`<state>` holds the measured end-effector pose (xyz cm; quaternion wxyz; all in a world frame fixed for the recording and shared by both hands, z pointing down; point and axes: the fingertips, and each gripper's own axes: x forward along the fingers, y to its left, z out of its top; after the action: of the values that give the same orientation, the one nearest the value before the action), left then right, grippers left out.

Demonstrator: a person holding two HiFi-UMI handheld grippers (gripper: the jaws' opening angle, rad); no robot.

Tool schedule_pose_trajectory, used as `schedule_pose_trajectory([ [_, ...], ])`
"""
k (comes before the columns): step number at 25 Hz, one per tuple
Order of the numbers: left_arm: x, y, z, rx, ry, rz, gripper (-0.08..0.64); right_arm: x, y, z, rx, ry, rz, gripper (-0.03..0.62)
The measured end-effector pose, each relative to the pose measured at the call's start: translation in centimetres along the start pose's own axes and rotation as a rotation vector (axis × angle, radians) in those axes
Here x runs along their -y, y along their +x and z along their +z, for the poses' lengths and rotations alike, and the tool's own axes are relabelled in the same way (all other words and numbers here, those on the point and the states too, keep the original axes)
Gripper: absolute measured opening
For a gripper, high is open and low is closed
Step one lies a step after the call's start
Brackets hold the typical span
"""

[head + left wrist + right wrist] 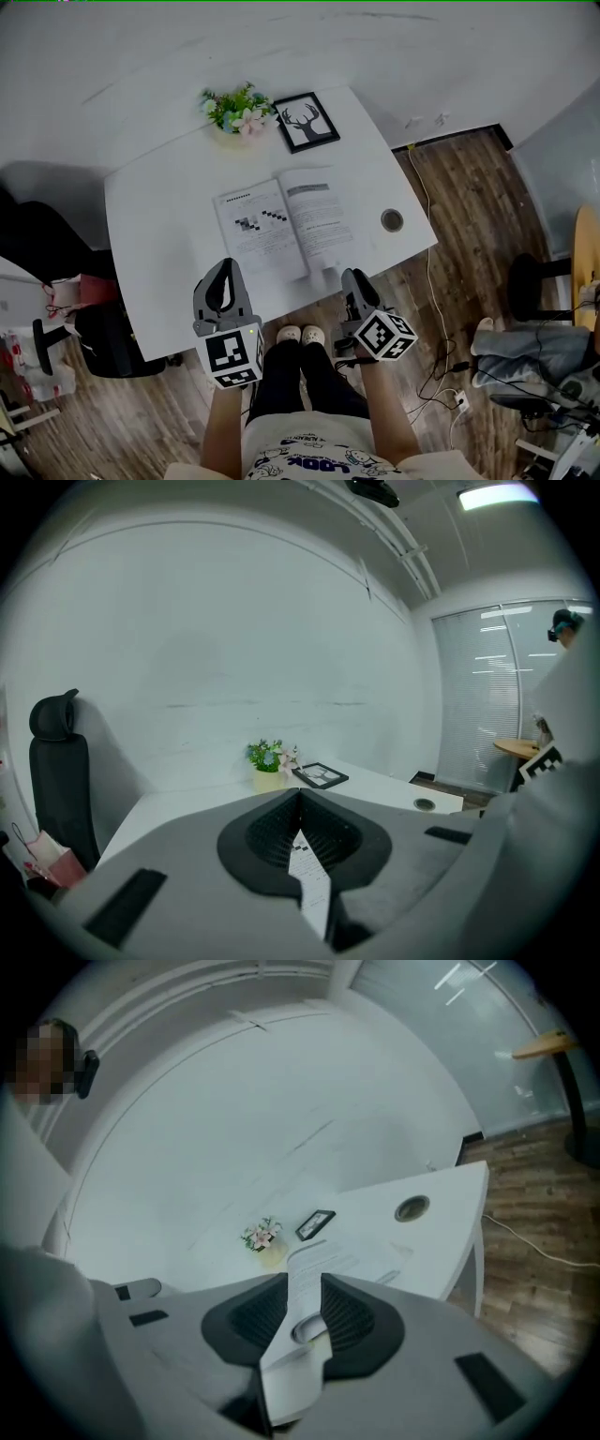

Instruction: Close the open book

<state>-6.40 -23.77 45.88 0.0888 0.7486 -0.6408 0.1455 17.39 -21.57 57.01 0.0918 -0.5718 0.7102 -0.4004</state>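
From my console I see the book [281,225] lying open near the middle of the white table [159,244], its near edge close to the table's front edge. My right gripper [305,1288] is clamped on the near edge of the right-hand page. The paper runs up between the pads and curls over on itself there (one leaf or several, I can't tell). My left gripper [300,795] sits by the book's near left corner, jaws closed tip to tip, grasping nothing I can make out. A sliver of printed page shows through the slit behind the tips. Beyond the book stand a small potted plant [239,108] and a framed deer picture [307,122]. A round cable hole [392,220] lies off to the book's right.
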Motion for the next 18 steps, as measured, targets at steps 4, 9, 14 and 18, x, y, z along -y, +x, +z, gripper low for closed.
schedule_pose_trajectory([
  [4, 0.2, 0.5, -1.0, -0.024, 0.004, -0.005, 0.023, 1.2, 0.5, -1.8, -0.039, 0.07, -0.002, 0.112],
  [9, 0.4, 1.1, -2.1, -0.053, 0.016, -0.005, 0.023, 1.6, 1.8, -2.9, -0.067, 0.113, 0.025, 0.139],
  [14, 0.4, 1.4, -3.3, -0.087, 0.026, -0.004, 0.023, 2.2, 2.8, -3.5, -0.071, 0.288, 0.071, 0.194],
  [18, 0.5, 1.7, -3.8, -0.101, 0.028, -0.003, 0.023, 2.9, 3.4, -3.6, -0.056, 0.448, 0.086, 0.231],
])
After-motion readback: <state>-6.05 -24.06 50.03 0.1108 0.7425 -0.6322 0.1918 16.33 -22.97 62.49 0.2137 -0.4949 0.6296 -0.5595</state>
